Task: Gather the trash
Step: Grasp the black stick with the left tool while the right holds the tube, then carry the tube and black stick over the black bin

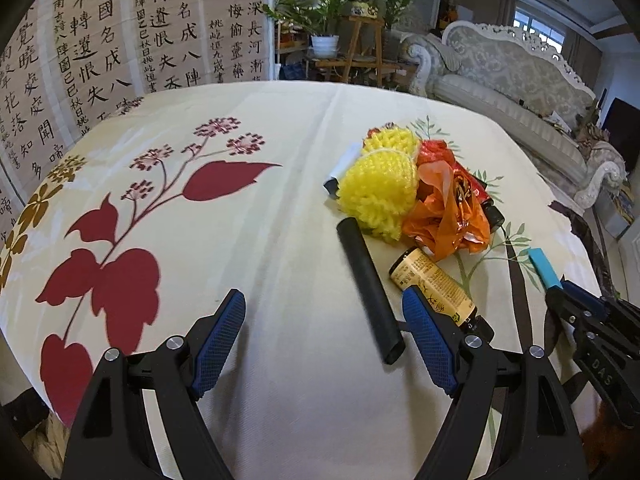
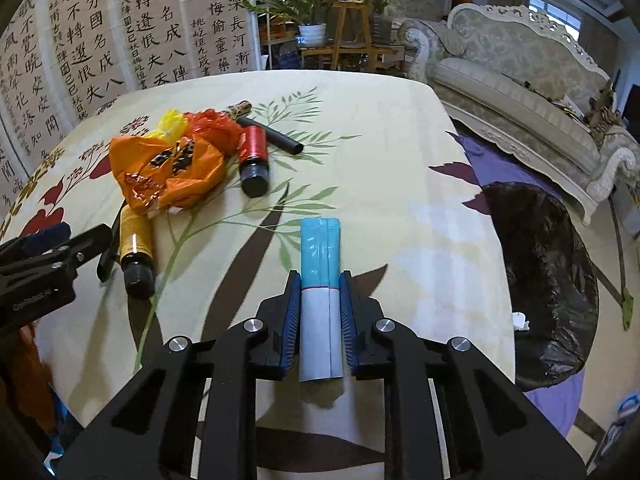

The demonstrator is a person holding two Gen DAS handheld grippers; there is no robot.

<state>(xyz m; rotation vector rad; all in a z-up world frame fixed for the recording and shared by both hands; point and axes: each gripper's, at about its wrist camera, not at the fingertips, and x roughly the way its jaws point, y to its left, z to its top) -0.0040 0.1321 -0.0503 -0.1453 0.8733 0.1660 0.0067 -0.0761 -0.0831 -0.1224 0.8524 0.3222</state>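
The left gripper (image 1: 324,312) hangs over a floral tablecloth (image 1: 240,128) with its blue-padded jaws spread wide and nothing pressed between them, though the near end of a black tube (image 1: 368,286) lies slantwise in the gap. Just beyond the right finger lies a yellow-labelled bottle (image 1: 434,284), and farther off sit two yellow foam nets (image 1: 376,192), crumpled orange wrappers (image 1: 448,216) and a small white and dark packet (image 1: 340,170) at the pile's left. At the right edge the right gripper (image 1: 558,290) carries a light blue packet (image 1: 543,268).
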